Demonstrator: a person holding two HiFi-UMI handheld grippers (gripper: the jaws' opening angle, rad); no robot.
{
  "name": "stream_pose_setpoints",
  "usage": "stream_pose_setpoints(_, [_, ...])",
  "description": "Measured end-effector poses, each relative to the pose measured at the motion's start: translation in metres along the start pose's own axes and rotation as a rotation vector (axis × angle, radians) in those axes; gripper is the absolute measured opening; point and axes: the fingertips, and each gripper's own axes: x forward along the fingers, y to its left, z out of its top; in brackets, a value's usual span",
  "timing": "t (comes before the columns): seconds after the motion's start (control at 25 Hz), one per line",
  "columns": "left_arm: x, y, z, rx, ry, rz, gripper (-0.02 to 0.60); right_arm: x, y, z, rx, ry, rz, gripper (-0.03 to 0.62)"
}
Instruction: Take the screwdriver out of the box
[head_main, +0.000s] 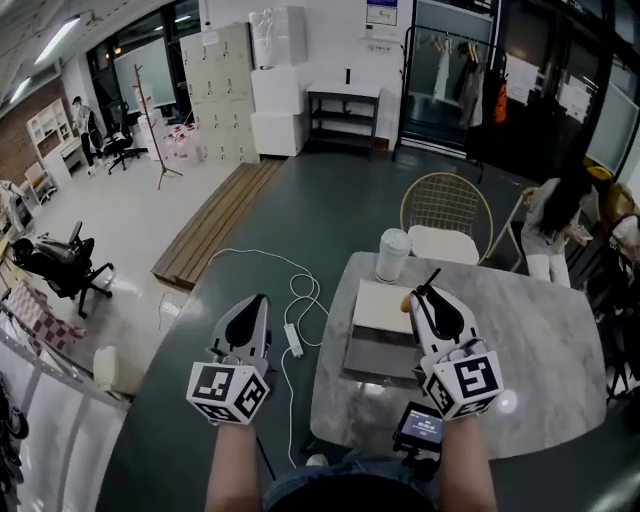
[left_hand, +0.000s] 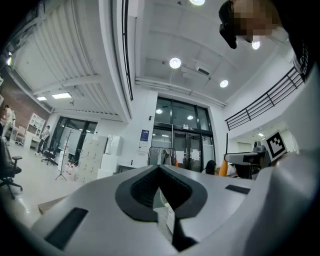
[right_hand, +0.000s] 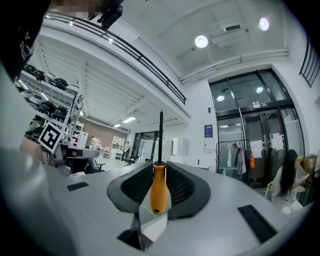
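**Screwdriver clear of the box, head view and both gripper views.**

- Your right gripper (head_main: 424, 296) is clamped on the screwdriver (right_hand: 159, 189). Its two dark pads press the orange handle from either side.
- The black shaft stands upright and rises past the jaw tips. Gripping by the handle leaves the thin shaft free and gives the pads the thickest part to bite on.
- The gripper points roughly level, with the tool crosswise to it, so the tool hangs steady between the pads rather than sliding out forward.
- The box (head_main: 378, 350) lies open on the counter (head_main: 540, 340), below the right gripper and slightly to its left. No part of the screwdriver appears to touch the box, so the removal looks essentially done.
- Your left gripper (head_main: 257, 300) has its jaws together and holds nothing. It sits well to the left of the right gripper, off the counter's edge, which keeps it out of the working side.
- A white cup (head_main: 393, 255) stands beyond the box, ahead of the right gripper.
- Judged risk is low: a loosened grip would drop the tool back toward the box.
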Motion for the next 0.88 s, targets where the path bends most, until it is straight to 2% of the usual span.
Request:
stream_pose_setpoints(0.52, [0.037, -0.042, 0.005, -0.023, -0.031, -0.123, 0.012, -0.083, -0.074, 0.006, 0.003, 0.003, -0.256, 0.098])
stream_pose_setpoints(0.88, [0.058, -0.05, 0.017, -0.008, -0.065, -0.1, 0.012, -0.121, -0.129, 0.013, -0.022, 0.019, -0.343, 0.097])
